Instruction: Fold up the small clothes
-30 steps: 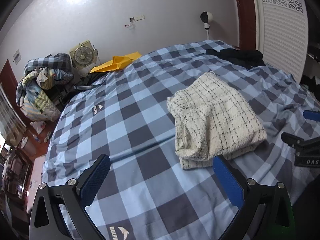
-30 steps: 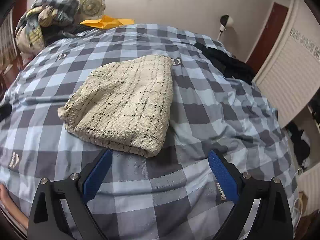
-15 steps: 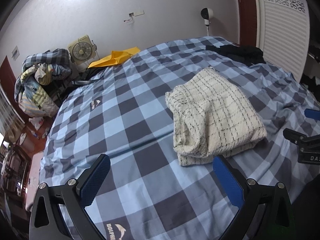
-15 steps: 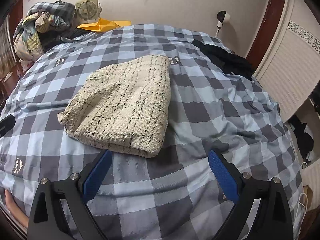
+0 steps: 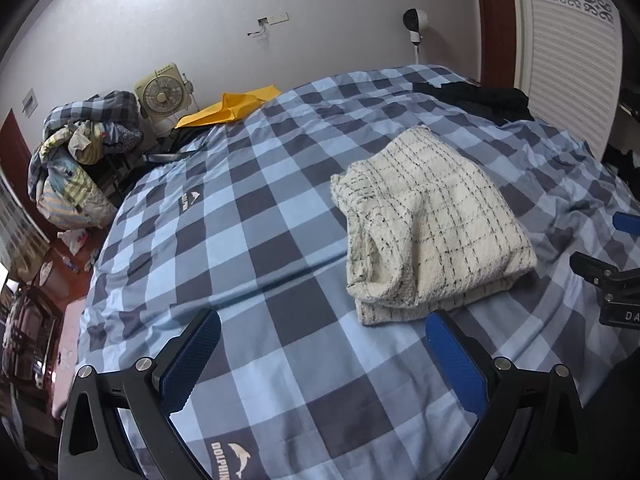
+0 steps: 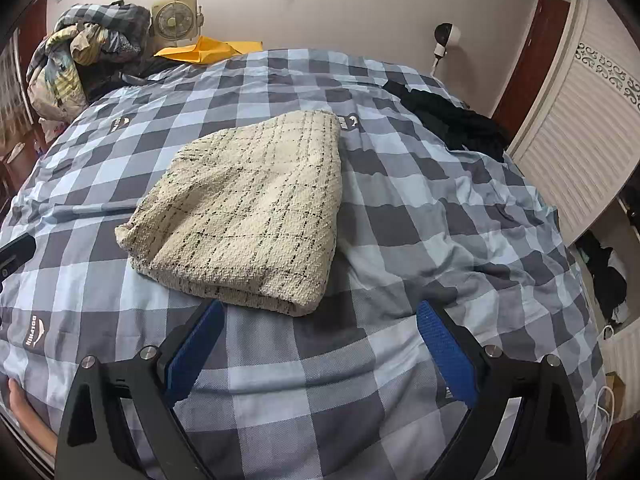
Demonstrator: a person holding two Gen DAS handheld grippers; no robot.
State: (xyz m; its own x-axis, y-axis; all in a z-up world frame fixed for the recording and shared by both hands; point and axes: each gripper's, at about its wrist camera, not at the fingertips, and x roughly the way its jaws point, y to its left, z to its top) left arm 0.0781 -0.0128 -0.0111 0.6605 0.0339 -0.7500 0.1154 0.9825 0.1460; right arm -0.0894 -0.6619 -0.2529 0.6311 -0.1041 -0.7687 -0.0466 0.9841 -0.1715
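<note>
Both tools are spread wide and hold nothing. The right gripper [image 6: 316, 344] hovers low over the quilt [image 6: 400, 220], and the garment [image 6: 252, 212], cream with dark checks, lies just ahead of its left finger, folded into a thick stack. From the left gripper [image 5: 322, 354] the garment [image 5: 432, 224] sits ahead and right, beside the right fingertip, layered edges toward it. The fold looks done or nearly so. To finish well, I would square the loose layers and press flat. Beyond lie dark clothes [image 6: 452, 120], untouched.
</note>
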